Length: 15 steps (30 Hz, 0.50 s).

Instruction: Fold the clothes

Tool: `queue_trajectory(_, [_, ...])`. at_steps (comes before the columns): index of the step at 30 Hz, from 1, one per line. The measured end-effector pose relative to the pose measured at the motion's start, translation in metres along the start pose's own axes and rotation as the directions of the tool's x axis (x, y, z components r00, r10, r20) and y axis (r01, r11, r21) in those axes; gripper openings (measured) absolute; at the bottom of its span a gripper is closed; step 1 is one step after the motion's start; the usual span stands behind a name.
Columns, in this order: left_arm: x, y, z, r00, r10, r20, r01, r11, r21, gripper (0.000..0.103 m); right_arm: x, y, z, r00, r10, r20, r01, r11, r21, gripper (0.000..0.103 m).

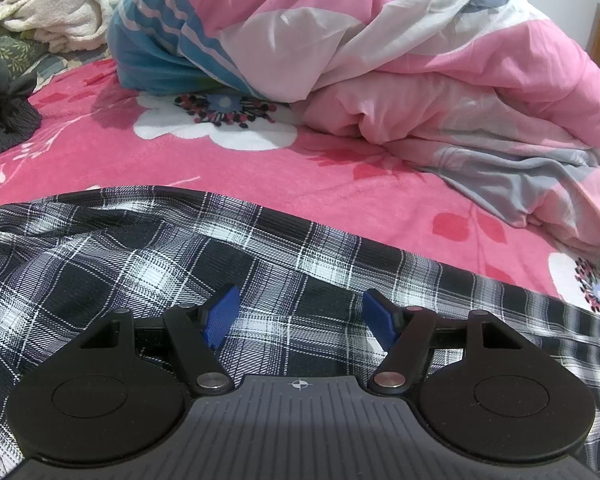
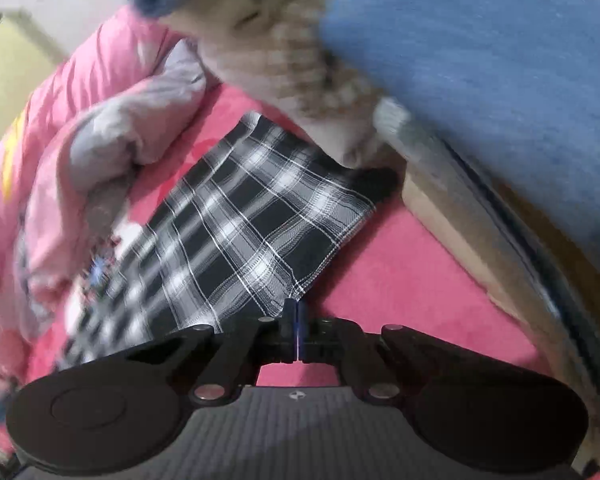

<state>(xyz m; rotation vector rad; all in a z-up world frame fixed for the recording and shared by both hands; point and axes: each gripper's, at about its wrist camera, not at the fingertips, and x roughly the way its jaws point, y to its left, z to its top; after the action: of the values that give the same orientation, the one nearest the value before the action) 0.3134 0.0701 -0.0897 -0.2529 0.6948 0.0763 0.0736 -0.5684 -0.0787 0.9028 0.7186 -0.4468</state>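
Lying spread on the pink floral bed: a black-and-white plaid garment, seeming flat with some wrinkles. Hovering right over the cloth, the left gripper, its blue-padded fingers standing apart and gripping nothing, the plaid running under and beyond them, mostly toward the left and forward. Pinching a corner of the plaid garment, as far as can be judged, the right gripper, its fingers pressed together with the hem ending just at the tips; from there the long axis of the cloth stretching away, forward and to the left, toward the rumpled pink and grey quilt. Being nearer to a corner, the right side; being over the middle, the left. Blurring much of the right view, so small details staying uncertain. Showing no readable brand, label or writing anywhere
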Motion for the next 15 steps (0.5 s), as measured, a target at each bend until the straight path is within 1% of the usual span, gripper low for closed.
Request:
queue_trajectory(1, [0.0,0.0,0.0,1.0,-0.001,0.0,0.001,1.0,-0.001,0.068,0.0,-0.003,0.001,1.0,0.013,-0.004,-0.012,0.999,0.036,0.016])
queue_trajectory(2, [0.0,0.0,0.0,1.0,-0.002,0.0,0.002,1.0,-0.002,0.068,0.0,-0.004,0.002,1.0,0.03,0.0,-0.03,0.998,0.062,0.023])
queue_trajectory(3, [0.0,0.0,0.0,1.0,-0.003,0.0,0.003,1.0,-0.003,0.068,0.0,-0.005,0.004,0.999,0.048,0.005,-0.048,0.995,0.087,0.037])
queue_trajectory(4, [0.0,0.0,0.0,1.0,-0.003,-0.001,0.003,1.0,-0.003,0.068,0.001,-0.001,0.002,1.0,0.03,0.007,-0.03,0.998,0.058,0.041])
queue_trajectory(7, [-0.001,0.001,0.0,1.0,-0.003,-0.002,0.003,1.0,-0.003,0.068,0.007,0.012,-0.003,0.999,-0.038,0.019,0.039,0.998,-0.053,0.041])
queue_trajectory(8, [-0.001,0.001,0.0,1.0,-0.003,-0.002,0.003,1.0,-0.003,0.068,0.009,0.016,-0.005,0.998,-0.06,0.024,0.062,0.994,-0.089,0.04])
queue_trajectory(9, [0.0,0.001,0.0,1.0,-0.004,-0.002,0.004,1.0,-0.003,0.068,0.011,0.021,-0.007,0.996,-0.083,0.03,0.086,0.988,-0.126,0.034])
queue_trajectory(11, [-0.001,0.001,0.0,1.0,-0.007,-0.002,0.007,1.0,-0.004,0.068,0.015,0.029,-0.011,0.991,-0.126,0.045,0.132,0.971,-0.197,0.017])
queue_trajectory(12, [-0.001,0.001,0.001,1.0,-0.009,-0.002,0.009,1.0,-0.005,0.068,0.017,0.034,-0.013,0.988,-0.147,0.053,0.155,0.96,-0.232,0.001])
queue_trajectory(15, [-0.001,0.002,0.0,1.0,-0.011,-0.002,0.011,1.0,-0.006,0.068,0.023,0.047,-0.018,0.975,-0.207,0.084,0.223,0.916,-0.334,0.0])
